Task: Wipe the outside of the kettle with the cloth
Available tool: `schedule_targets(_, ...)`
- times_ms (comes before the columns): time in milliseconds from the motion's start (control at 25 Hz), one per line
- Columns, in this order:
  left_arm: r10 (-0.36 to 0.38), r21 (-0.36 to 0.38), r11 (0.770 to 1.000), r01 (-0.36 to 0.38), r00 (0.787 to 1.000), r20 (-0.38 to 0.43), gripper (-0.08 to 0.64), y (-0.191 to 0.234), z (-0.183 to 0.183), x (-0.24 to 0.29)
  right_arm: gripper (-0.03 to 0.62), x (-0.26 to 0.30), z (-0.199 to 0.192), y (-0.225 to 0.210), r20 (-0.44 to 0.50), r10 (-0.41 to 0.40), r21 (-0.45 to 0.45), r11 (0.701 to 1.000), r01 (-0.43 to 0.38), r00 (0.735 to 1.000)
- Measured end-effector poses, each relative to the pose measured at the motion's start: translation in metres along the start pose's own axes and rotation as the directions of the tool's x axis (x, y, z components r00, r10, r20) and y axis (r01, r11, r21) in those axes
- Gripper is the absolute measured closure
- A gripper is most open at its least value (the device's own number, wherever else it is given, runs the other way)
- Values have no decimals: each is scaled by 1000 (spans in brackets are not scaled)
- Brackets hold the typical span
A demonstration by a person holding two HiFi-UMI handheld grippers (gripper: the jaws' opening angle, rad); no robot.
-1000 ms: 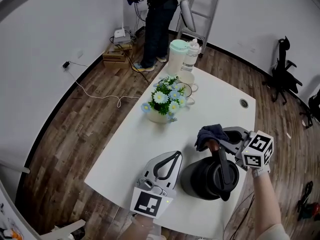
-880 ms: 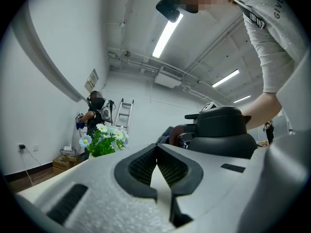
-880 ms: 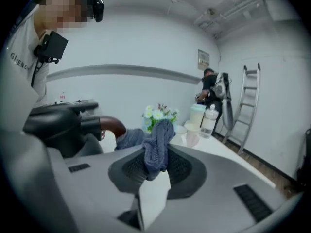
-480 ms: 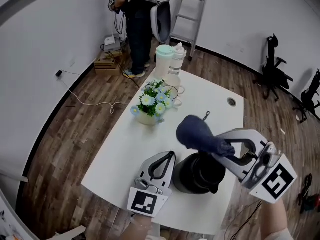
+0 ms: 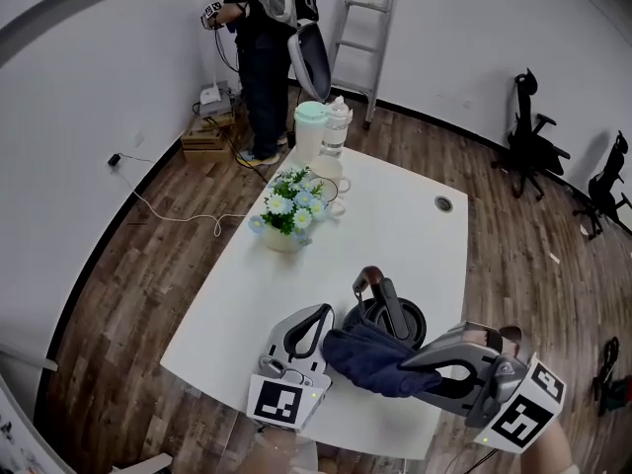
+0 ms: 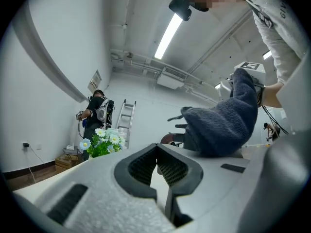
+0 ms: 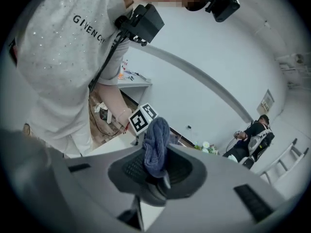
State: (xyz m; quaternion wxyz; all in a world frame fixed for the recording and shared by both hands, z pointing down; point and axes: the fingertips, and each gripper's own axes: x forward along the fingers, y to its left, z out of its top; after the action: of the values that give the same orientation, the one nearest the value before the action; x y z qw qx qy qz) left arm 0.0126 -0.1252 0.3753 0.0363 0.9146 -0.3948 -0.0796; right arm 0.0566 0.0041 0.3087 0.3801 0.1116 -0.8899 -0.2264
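R gripper [image 5: 410,363]: fingers clenched on 1 cloth [image 5: 367,361], 1 kettle [image 5: 390,312] just past fingertips. L gripper [image 5: 321,314]: fingers together, empty.

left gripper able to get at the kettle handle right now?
Probably yes: left gripper sits beside the kettle, handle bare on top; cloth in right gripper covers only its near side.

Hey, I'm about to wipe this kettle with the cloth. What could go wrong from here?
The kettle stands fairly near the table edge, and the left gripper is shut beside it, not holding it, so a wiping push might slide or tip it. The right gripper pinches only one end of the cloth, which might pull free.
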Motion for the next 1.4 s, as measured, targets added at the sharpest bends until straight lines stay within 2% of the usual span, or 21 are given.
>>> schedule_targets(200, 8, 10, 1000, -8, 1000, -5, 552, -4, 3, -2, 529, -27, -20, 8, -27, -40, 74, 996, 42, 999)
schedule_targets(320, 22, 53, 998, -20, 999, -40, 552, -3, 2, -2, 529, -44, -35, 10, -44, -71, 121, 990, 76, 997)
schedule_targets(400, 13, 60, 998, -11, 999, -45, 552, -8, 1, 0, 529, -58, -40, 6, -37, -113, 152, 981, 118, 993)
schedule_targets(480, 3, 61, 998, 0, 999, -45, 552, -14, 1, 3, 529, -77, -41, -7, -8, -203, 201, 959, 200, 979)
schedule_targets(520, 0, 60, 998, 3, 999, -47, 552, -16, 1, 4, 529, -88, -41, -19, 15, -275, 237, 935, 264, 961)
schedule_targets(560, -4, 54, 999, 7, 999, -46, 552, -18, 1, 5, 529, -98, -42, -33, 40, -363, 280, 898, 339, 931)
schedule_targets(640, -23, 34, 999, 24, 999, -30, 552, -24, 2, 5, 529, -117, -45, -63, 64, -539, 363, 797, 484, 840)
schedule_targets(720, -37, 31, 999, 38, 999, -18, 552, -28, 5, 5, 529, -128, -54, -90, 47, -673, 425, 683, 595, 739)
schedule_targets(800, -26, 56, 998, 27, 999, -25, 552, -25, 7, 5, 529, -126, -68, -108, 29, -752, 502, 581, 641, 659)
schedule_targets(840, -18, 69, 997, 20, 999, -30, 552, -22, 6, 4, 529, -120, -75, -113, 25, -771, 550, 543, 635, 637)
schedule_targets(880, -13, 74, 997, 15, 999, -32, 552, -19, 4, 2, 529, -110, -83, -114, 22, -774, 598, 517, 612, 633)
schedule_targets(920, -10, 74, 997, 12, 999, -31, 552, -17, 3, 1, 529, -97, -90, -112, 16, -760, 644, 505, 574, 650)
schedule_targets(1040, -4, 68, 998, 6, 1000, -25, 552, -14, 2, -2, 529, -57, -104, -85, -3, -653, 731, 516, 447, 758)
schedule_targets(1120, -5, 64, 998, 6, 1000, -21, 552, -14, 2, -5, 529, -46, -101, -59, 5, -596, 751, 532, 391, 803)
schedule_targets(1320, 12, 53, 999, -11, 1000, -20, 552, -10, 1, -11, 529, -43, -83, -12, 27, -530, 790, 531, 306, 848)
schedule_targets(1400, 12, 59, 998, -11, 1000, -20, 552, -11, 1, -13, 529, -42, -71, 1, 47, -507, 793, 543, 277, 860)
